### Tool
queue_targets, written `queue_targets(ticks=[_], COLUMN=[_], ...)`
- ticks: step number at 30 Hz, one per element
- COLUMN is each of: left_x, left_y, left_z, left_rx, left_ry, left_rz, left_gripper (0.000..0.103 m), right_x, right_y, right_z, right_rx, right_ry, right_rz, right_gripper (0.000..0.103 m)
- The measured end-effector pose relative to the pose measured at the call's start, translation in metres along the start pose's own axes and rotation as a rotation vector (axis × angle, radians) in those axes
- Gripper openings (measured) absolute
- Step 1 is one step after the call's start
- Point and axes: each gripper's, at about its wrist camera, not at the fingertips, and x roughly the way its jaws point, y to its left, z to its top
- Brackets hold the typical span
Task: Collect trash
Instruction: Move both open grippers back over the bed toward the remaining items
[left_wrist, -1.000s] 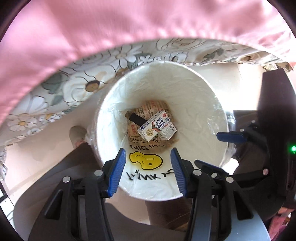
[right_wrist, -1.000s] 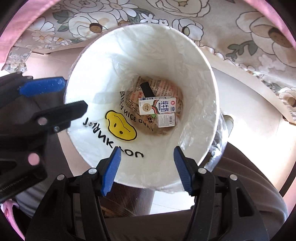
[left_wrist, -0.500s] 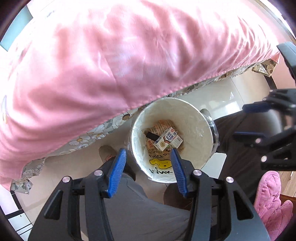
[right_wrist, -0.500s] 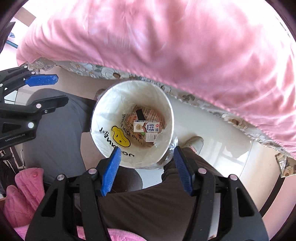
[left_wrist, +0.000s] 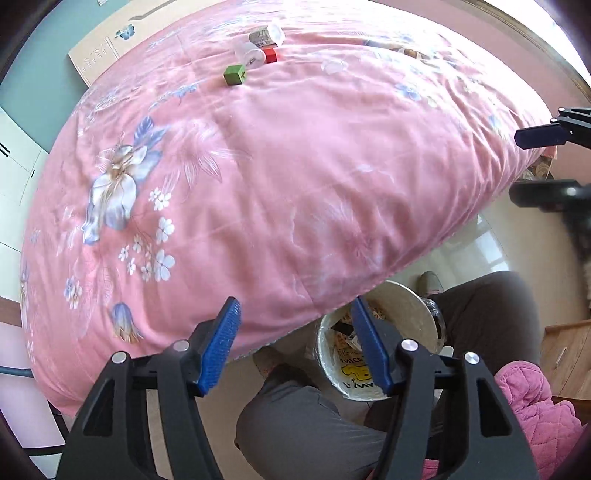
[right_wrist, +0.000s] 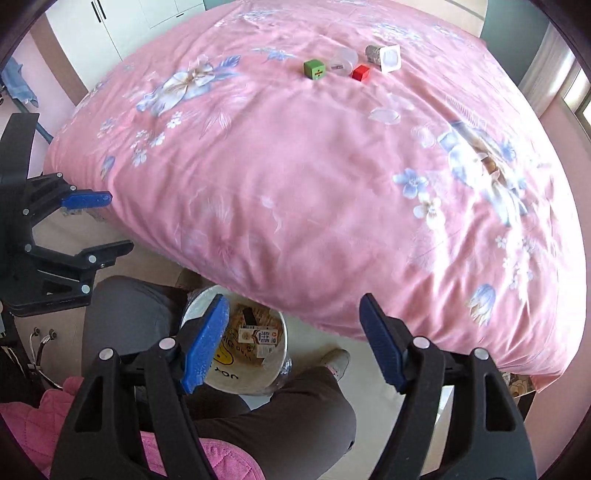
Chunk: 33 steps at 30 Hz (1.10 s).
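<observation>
Progress: part of the trash is judged to be collected already; cartons and printed wrappers are seen lying in the bin (right_wrist: 236, 354), which stands on the floor beside the bed (right_wrist: 314, 177), between the person's legs (right_wrist: 295, 417).
Left to do: four small items are seen on the bed, well apart from the bin, near the far edge of the quilt; these are judged to be the remaining pickups.
Count on the bed: one green cube (right_wrist: 314, 69), one red cube (right_wrist: 361, 72), one clear plastic cup (right_wrist: 343, 61) lying on its side, one small foil-lidded pot (right_wrist: 384, 56) lying on its side.
Count in the bin: at least two cartons (right_wrist: 258, 336) and one dark object are made out on top of printed packaging; an exact total cannot be told.
Left gripper (left_wrist: 295, 347): its jaws are opening; nothing is seen between them, and it is held above the bed's near edge.
Right gripper (right_wrist: 291, 343): its jaws are opening; nothing is held, with the bin seen below it.
Next step: a reach across the quilt towards the cluster is judged likely.
</observation>
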Motion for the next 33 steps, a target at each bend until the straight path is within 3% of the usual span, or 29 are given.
queue_targets(ticks=[5, 17, 24, 33], left_x=[-0.013, -0.011, 0.009, 0.053], left_y=[0.016, 0.043, 0.061, 0.085], left_z=[0.034, 0.119, 0.166, 0.219], left_rx=[-0.01, -0.017, -0.048, -0.101], left_ry=[-0.05, -0.106, -0.117, -0.107], left_rz=[0.029, 0.028, 0.014, -0.035], left_gripper=[0.066, 0.066, 0.066, 0.066], right_x=[-0.032, -0.041, -0.024, 0.032], right_y=[-0.022, -0.033, -0.049, -0.078], right_z=[0.047, 0.146, 0.211, 0.286], right_rx=[0.006, -0.026, -0.008, 0.032], right_ry=[-0.059, -0.127, -0.133, -0.089], right_rz=[-0.007, -0.02, 0.0, 0.03], right_gripper=[0.073, 0.073, 0.073, 0.073])
